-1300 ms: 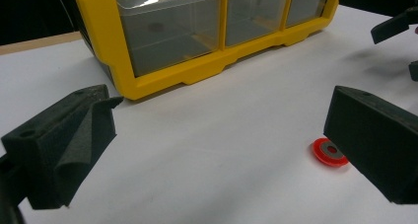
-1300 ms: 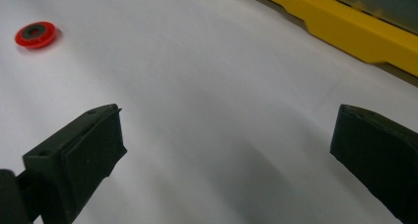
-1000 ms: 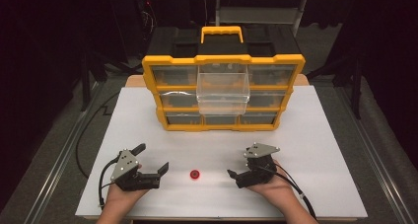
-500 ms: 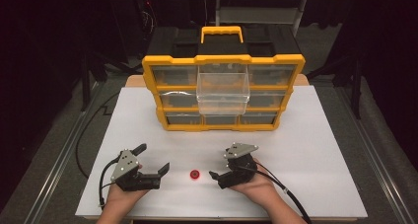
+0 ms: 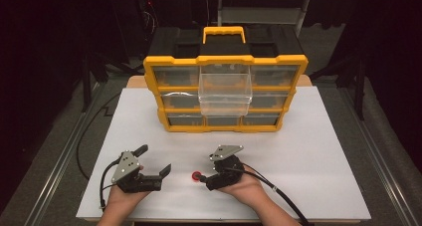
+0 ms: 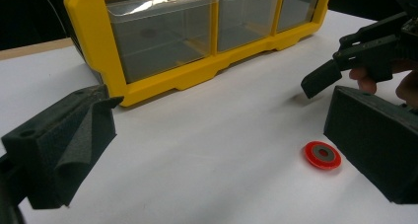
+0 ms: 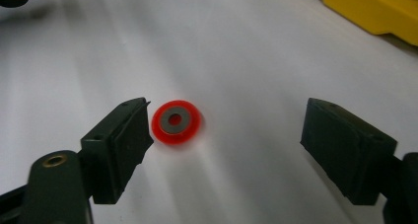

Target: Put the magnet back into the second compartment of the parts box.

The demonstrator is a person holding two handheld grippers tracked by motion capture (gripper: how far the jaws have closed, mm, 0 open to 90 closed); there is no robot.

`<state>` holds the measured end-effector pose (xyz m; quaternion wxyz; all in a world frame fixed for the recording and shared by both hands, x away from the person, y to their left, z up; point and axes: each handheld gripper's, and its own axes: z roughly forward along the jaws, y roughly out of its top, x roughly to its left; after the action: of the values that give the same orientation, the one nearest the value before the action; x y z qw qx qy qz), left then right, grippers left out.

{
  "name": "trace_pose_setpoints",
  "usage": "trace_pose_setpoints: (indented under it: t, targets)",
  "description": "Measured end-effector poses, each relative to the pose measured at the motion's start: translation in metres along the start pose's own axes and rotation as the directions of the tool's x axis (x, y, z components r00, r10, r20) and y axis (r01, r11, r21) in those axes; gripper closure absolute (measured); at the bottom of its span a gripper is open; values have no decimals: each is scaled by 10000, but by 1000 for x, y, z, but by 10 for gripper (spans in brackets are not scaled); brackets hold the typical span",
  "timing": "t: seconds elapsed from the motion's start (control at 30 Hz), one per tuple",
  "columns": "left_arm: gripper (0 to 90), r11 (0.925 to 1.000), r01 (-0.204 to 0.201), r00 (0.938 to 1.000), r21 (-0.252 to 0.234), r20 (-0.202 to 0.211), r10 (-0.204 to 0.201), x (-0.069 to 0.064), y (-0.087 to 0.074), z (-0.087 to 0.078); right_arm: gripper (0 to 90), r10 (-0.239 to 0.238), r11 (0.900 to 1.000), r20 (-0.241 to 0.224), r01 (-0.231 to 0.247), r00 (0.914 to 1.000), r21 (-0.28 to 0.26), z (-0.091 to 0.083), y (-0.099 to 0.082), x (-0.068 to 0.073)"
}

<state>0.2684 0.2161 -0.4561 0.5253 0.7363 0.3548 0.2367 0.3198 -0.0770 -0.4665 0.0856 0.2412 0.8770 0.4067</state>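
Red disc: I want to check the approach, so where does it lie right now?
The red disc lies flat on the white table, between the right gripper's open jaws, close by one.

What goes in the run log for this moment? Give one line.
right gripper: jaws closing, astride disc, no grip | left gripper: open, idle | organizer: one drawer pulled out
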Motion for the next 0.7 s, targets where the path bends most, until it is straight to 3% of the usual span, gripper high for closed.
trace_pose_setpoints:
  t: [0.4,0.7]
  targets:
    - [5,10000,41,10000,-52,2,-41,1,0,-1,479,-618,9978,-520,629,9967,194,14,4,17]
    - [5,10000,88,9999,-16,63,-88,1,0,-1,549,-843,9953,-508,865,9951,436,17,2,18]
